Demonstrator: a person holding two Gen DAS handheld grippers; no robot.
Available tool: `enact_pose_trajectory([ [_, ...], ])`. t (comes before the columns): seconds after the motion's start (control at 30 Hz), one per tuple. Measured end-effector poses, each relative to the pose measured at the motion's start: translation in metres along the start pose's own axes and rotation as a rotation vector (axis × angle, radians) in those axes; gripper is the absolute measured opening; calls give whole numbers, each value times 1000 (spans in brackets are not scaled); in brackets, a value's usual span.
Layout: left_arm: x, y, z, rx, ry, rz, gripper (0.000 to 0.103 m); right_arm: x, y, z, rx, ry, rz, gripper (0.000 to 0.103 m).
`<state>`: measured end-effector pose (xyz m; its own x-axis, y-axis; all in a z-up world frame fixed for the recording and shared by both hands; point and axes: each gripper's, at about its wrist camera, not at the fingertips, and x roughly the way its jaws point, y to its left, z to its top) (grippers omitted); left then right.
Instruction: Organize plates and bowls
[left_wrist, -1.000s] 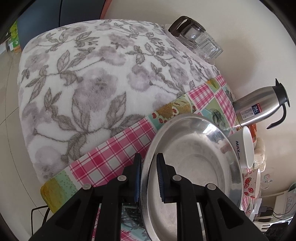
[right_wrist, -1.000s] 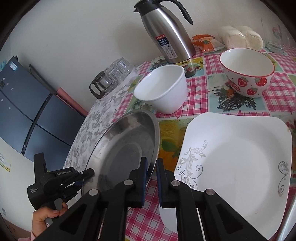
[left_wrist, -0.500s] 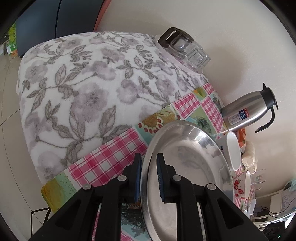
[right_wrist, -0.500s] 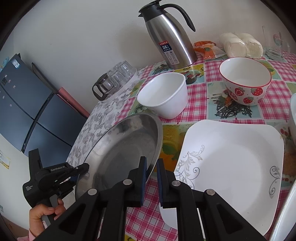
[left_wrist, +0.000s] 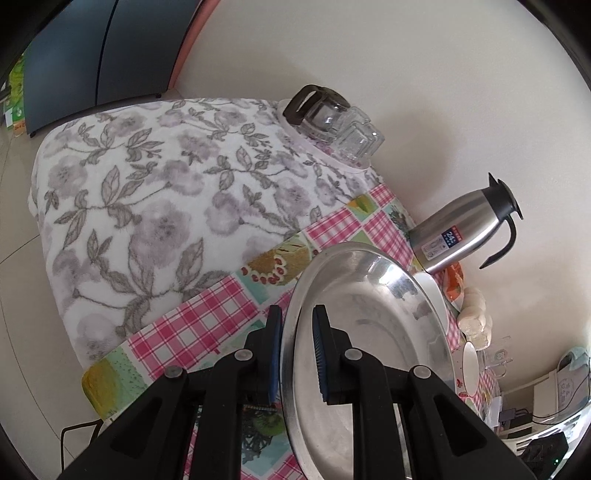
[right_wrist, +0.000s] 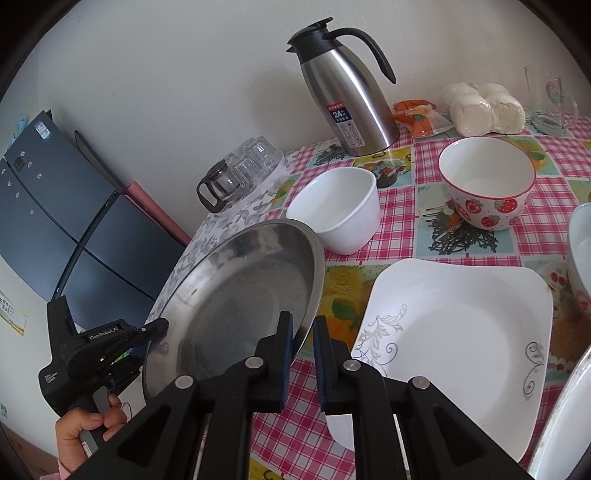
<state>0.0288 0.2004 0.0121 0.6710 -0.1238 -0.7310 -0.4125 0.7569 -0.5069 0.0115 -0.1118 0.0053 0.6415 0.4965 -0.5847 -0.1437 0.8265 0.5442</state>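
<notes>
Evidently mid-transfer: steel plate (right_wrist: 236, 295) clamped at opposite rims by left gripper (left_wrist: 297, 354) and right gripper (right_wrist: 303, 354), tilted above table's (right_wrist: 399, 243) left edge; next, presumably, lowered level onto square plate (right_wrist: 458, 332).

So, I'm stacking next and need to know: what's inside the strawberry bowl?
The strawberry bowl looks empty: the right wrist view shows only its bare white inside, down to the bottom. The part just behind its near wall is hidden.
</notes>
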Motion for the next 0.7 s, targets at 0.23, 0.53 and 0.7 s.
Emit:
enact_pose_trajectory([
  [0.23,-2,-19,-10,41,6,-21,17,-14,-16,4,18,-19,-11,11],
  [0.53,-6,-51,-27,116,10,-57,17,-40,-36,8,38,-56,-28,11],
  [0.7,-5,-66,-38,141,26,-77,17,-56,-50,10,52,-74,-41,11],
])
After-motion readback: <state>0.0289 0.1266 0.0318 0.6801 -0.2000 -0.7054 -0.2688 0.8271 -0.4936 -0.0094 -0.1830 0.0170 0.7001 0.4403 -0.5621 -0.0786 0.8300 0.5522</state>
